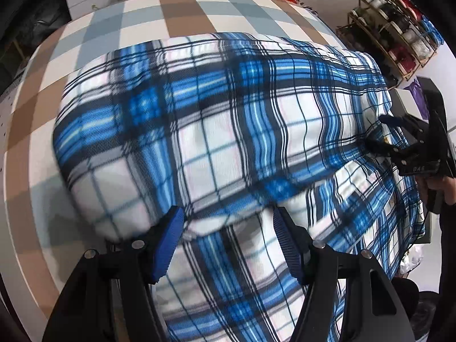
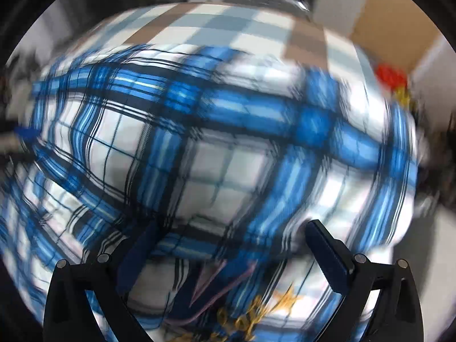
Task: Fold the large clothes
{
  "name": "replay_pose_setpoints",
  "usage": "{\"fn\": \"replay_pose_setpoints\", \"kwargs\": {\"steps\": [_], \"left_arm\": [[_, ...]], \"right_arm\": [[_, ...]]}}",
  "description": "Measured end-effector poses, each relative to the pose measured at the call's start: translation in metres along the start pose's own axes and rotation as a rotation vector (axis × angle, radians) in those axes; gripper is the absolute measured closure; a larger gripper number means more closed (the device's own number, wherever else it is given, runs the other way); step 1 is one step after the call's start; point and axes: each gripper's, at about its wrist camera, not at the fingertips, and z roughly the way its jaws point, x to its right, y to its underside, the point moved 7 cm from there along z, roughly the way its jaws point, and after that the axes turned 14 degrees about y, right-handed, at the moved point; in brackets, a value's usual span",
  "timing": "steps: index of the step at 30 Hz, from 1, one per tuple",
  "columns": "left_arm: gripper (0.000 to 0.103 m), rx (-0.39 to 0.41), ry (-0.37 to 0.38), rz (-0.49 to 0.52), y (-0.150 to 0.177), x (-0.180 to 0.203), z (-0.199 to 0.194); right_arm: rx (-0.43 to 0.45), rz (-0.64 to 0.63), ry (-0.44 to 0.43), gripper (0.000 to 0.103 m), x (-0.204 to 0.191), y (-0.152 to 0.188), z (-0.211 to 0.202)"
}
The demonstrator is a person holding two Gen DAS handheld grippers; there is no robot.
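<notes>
My left tongs point(image 1: 228, 228) stood wide, jaws apart with the blue plaid garment point(image 1: 216, 131) billowing between and beyond them but not pinched. My right tongs point(image 2: 230, 245) also looked wide, cloth lying loose across the gap; from the left wrist view they sat at the garment's far right edge point(image 1: 399, 148), though whether they nipped fabric there I could not tell. The garment lay heaped on the checkered worktop point(image 1: 94, 40), one side hanging off the near edge. To fold it well, I judged I should catch two matching corners, draw the cloth taut and flat, then carry one edge over evenly. The right wrist view was badly smeared, the corners and hems were buried in folds, and gold lettering point(image 2: 256, 313) near my right tongs was unreadable.
</notes>
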Motion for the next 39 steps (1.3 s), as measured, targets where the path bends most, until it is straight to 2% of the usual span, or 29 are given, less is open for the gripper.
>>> {"fn": "replay_pose_setpoints", "kwargs": {"steps": [2,4,7,10,15,18,19,20,22,24,28,31,35,37,39], "left_arm": [[0.043,-0.011,0.000,-0.011,0.016,0.000,-0.009],[0.043,0.010,0.007,-0.015,0.030,0.006,-0.022],[0.043,0.057,0.021,-0.004,0.055,0.018,-0.048],[0.043,0.095,0.007,-0.008,0.083,0.025,-0.072],[0.043,0.131,0.010,-0.039,0.113,0.041,-0.084],[0.043,0.146,0.030,-0.060,0.124,0.061,-0.081],[0.043,0.149,0.020,-0.064,0.124,0.062,-0.080],[0.043,0.162,0.005,-0.062,0.137,0.059,-0.086],[0.043,0.189,-0.018,-0.067,0.142,0.069,-0.083],[0.043,0.204,-0.033,-0.082,0.154,0.066,-0.085],[0.043,0.216,-0.062,-0.140,0.184,0.054,-0.079],[0.043,0.214,-0.038,-0.193,0.201,0.052,-0.066],[0.043,0.252,-0.004,-0.247,0.217,0.051,-0.054],[0.043,0.280,0.008,-0.262,0.223,0.053,-0.051],[0.037,0.329,0.000,-0.242,0.225,0.058,-0.051]], "right_arm": [[-0.041,0.022,-0.015,0.000,-0.001,0.015,-0.004],[-0.055,0.077,-0.048,0.000,0.002,0.026,-0.017],[0.011,0.120,-0.058,0.000,0.004,0.036,-0.046],[0.073,0.181,-0.118,0.000,-0.003,0.047,-0.079],[0.192,0.275,-0.293,0.000,-0.025,0.070,-0.132],[0.272,0.373,-0.445,0.000,-0.041,0.086,-0.155],[0.301,0.404,-0.515,0.000,-0.051,0.095,-0.164],[0.325,0.414,-0.552,0.000,-0.061,0.096,-0.174],[0.386,0.424,-0.594,0.000,-0.076,0.101,-0.187],[0.436,0.423,-0.584,0.000,-0.085,0.111,-0.194],[0.448,0.425,-0.602,0.000,-0.091,0.119,-0.198],[0.410,0.443,-0.599,0.000,-0.090,0.130,-0.189],[0.415,0.430,-0.578,0.000,-0.091,0.135,-0.188],[0.417,0.430,-0.575,0.000,-0.091,0.138,-0.188],[0.414,0.429,-0.588,0.000,-0.092,0.137,-0.187]]}}
